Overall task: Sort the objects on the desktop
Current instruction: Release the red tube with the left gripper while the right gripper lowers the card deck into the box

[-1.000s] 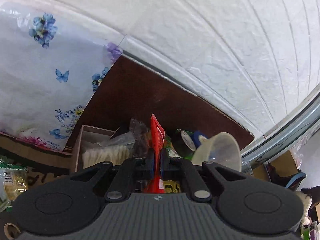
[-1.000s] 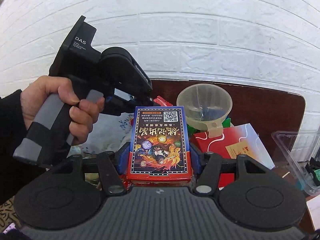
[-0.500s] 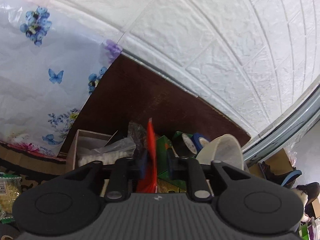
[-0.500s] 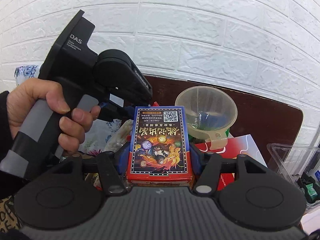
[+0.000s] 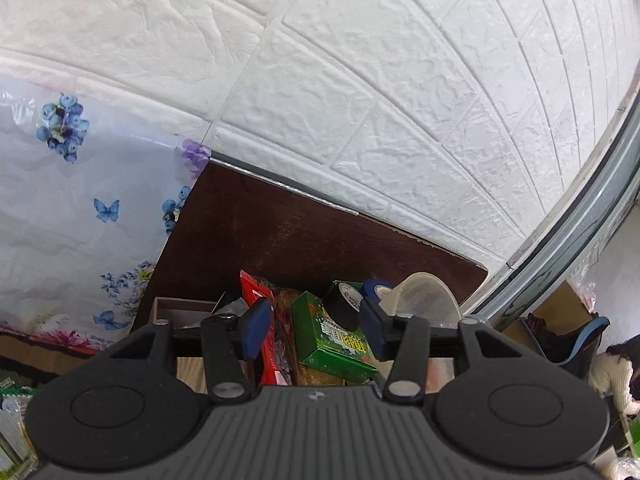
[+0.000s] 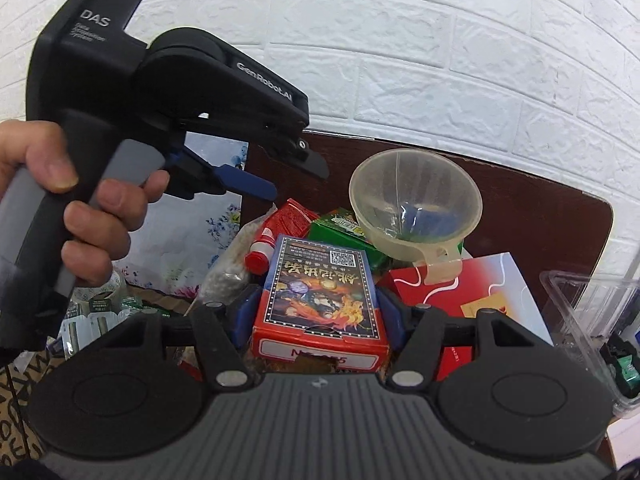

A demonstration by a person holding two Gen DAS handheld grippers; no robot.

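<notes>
My left gripper [image 5: 314,330] is open and empty, above a pile holding a red packet [image 5: 266,322], a green box [image 5: 334,338], tape rolls [image 5: 362,294] and a clear funnel [image 5: 426,296]. The red packet lies against the left finger, released. My right gripper [image 6: 320,312] is shut on a red card box [image 6: 322,302] with printed artwork, held above the same pile. In the right wrist view the left gripper [image 6: 256,184] is at upper left in a hand, and the funnel [image 6: 414,200], green box [image 6: 340,226] and red packet [image 6: 286,218] lie ahead.
A dark brown board [image 5: 304,236] leans on the white brick wall [image 5: 400,80]. A floral cloth [image 5: 80,220] hangs left. A small cardboard box [image 5: 176,308] sits left of the pile. A red-and-white box [image 6: 476,292] and a clear plastic container [image 6: 592,316] are right.
My left gripper has opened and let go of the red packet, which now lies on the pile. My right gripper has tilted down toward the pile, still holding the card box.
</notes>
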